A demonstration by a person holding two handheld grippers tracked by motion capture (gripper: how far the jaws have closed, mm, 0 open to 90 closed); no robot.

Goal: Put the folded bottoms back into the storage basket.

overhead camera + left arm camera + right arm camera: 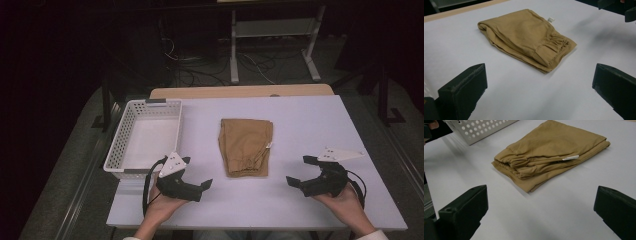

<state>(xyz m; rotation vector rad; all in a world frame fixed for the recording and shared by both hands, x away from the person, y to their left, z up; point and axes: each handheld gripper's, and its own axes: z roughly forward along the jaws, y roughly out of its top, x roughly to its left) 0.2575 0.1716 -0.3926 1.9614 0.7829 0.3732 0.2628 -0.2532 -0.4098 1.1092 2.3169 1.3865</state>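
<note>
Left gripper [199,174] and right gripper [299,170]: both spread wide, empty, flanking folded tan trousers [245,146]. Garment possibly shorts. White basket [117,145] stood left.

A white table [310,125] fills the middle of the high view, its bare top pale under the lights. A perforated white basket [131,113] sits at the table's left edge, long side running away from the near edge, grey handles at both ends. Behind the far edge shows a strip of wooden board [240,91]. Beyond it, on the dark floor, stands a white metal frame [272,30] on two feet, with loose cables [200,70] tangled around its base. Grey carpet [60,190] flanks the table.
</note>
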